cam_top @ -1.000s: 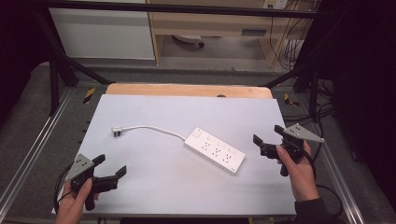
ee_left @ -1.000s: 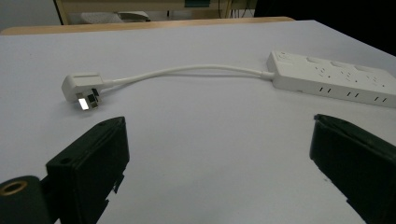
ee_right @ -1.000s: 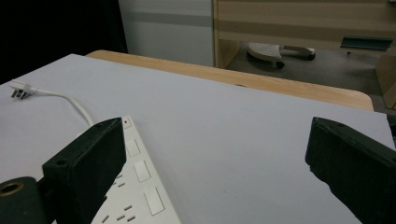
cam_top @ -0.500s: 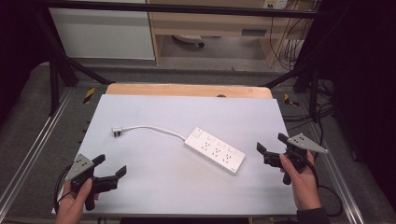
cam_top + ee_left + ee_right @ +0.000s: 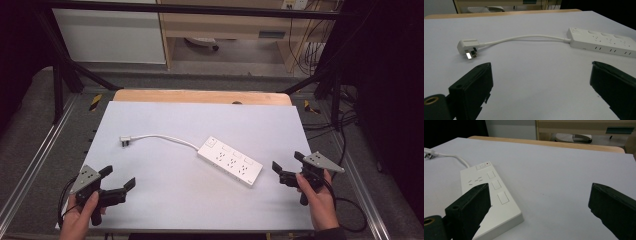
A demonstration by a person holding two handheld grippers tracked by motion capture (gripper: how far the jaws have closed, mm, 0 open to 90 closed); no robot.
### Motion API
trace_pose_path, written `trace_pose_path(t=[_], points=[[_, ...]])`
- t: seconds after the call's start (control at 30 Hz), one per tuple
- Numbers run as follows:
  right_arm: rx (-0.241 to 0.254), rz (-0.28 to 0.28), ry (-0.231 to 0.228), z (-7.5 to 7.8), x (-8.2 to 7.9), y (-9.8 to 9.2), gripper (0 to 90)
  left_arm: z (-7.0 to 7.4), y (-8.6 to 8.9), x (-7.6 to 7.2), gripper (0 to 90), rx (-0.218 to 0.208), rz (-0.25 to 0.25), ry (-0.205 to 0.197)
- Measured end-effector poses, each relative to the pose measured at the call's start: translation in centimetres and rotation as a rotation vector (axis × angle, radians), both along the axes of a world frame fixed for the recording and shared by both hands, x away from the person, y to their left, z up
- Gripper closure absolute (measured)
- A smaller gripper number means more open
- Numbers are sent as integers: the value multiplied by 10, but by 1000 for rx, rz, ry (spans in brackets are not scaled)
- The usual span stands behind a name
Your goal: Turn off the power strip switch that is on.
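A white power strip (image 5: pixel 230 161) lies slantwise on the white mat (image 5: pixel 200 120), right of centre. Its white cable (image 5: pixel 165 137) curves left to a plug (image 5: pixel 125 142) lying flat. My left gripper (image 5: pixel 119 176) is open near the front left corner, well short of the plug (image 5: pixel 469 46). In the left gripper view the strip (image 5: pixel 601 41) sits far right, beyond the empty jaws of the left gripper (image 5: pixel 541 82). My right gripper (image 5: pixel 286 160) is open at the front right, just right of the strip's near end. The strip (image 5: pixel 491 195) lies by the left jaw of the right gripper (image 5: pixel 540 202), untouched.
A wooden table edge (image 5: pixel 200 96) shows behind the mat. Metal rails (image 5: pixel 35 165) run along both sides, and loose black cables (image 5: pixel 345 125) lie to the right. A white cabinet (image 5: pixel 110 37) and a wooden shelf unit (image 5: pixel 240 27) stand beyond the table.
My right gripper has drawn back toward the front edge and slightly right, away from the power strip. The left gripper has stayed put.
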State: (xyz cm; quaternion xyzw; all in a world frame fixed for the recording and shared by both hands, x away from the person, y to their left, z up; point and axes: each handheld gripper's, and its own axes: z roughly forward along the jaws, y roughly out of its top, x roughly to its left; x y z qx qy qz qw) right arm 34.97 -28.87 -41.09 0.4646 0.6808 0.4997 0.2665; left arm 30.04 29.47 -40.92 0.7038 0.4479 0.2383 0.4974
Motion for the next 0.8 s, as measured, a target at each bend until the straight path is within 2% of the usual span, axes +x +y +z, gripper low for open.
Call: trace_pose_path(t=[0.43, 0.7, 0.8], points=[[-23, 16, 41, -17, 1, 4, 44, 0, 0, 0, 47, 0, -1, 0], [-76, 34, 126, -31, 7, 12, 44, 0, -1, 0, 47, -1, -2, -1], [-99, -1, 167, -35, 12, 11, 44, 0, -1, 0, 47, -1, -2, 1]])
